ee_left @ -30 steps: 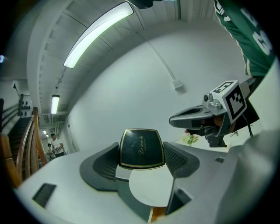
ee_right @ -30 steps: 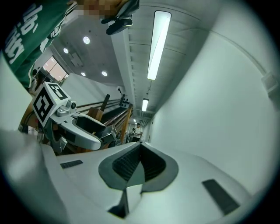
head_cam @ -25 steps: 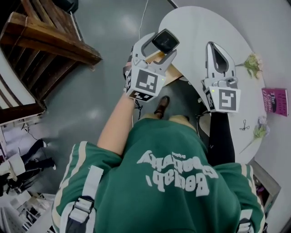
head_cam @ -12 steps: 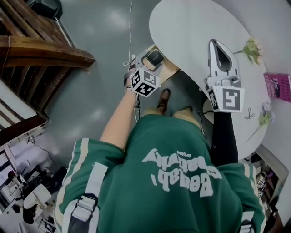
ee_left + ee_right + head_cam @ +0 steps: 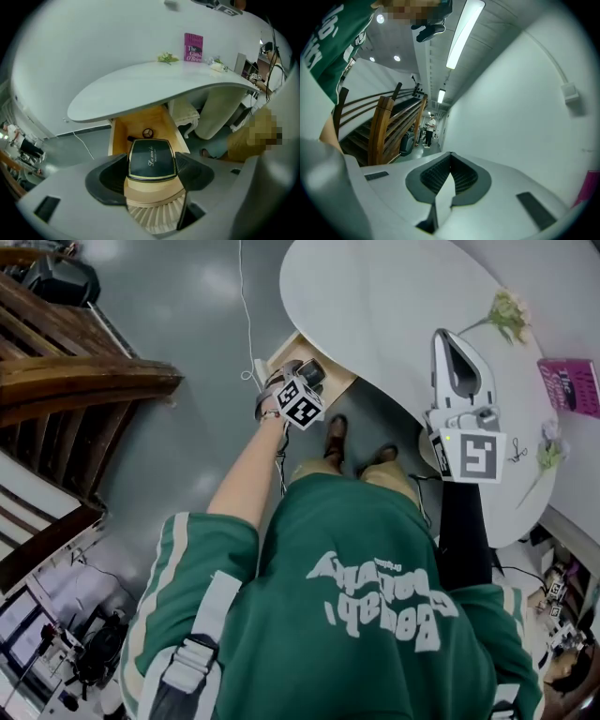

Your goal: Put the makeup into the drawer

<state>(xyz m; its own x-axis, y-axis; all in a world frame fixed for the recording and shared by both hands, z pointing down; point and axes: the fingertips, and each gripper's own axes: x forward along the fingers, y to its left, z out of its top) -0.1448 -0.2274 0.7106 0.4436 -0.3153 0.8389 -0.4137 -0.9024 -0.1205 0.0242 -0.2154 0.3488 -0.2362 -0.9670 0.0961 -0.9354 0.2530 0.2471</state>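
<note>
- The left gripper (image 5: 151,164) is clamped on a makeup compact (image 5: 151,158), one jaw on each side of it.
- The compact lies flat with its dark lid up and its far edge towards the open drawer (image 5: 118,136), poised over the drawer's near end.
- It looks almost square, so I cannot tell its long axis.
- The right gripper (image 5: 449,177) is up beside the drawer, over the table (image 5: 394,306), with its jaws pressed together on nothing.

The compact (image 5: 151,159) hangs over the drawer (image 5: 161,123) under the table (image 5: 140,86).

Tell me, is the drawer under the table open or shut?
Open. The drawer sticks out from under the table, and its wooden inside shows, with a small round thing in it.
</note>
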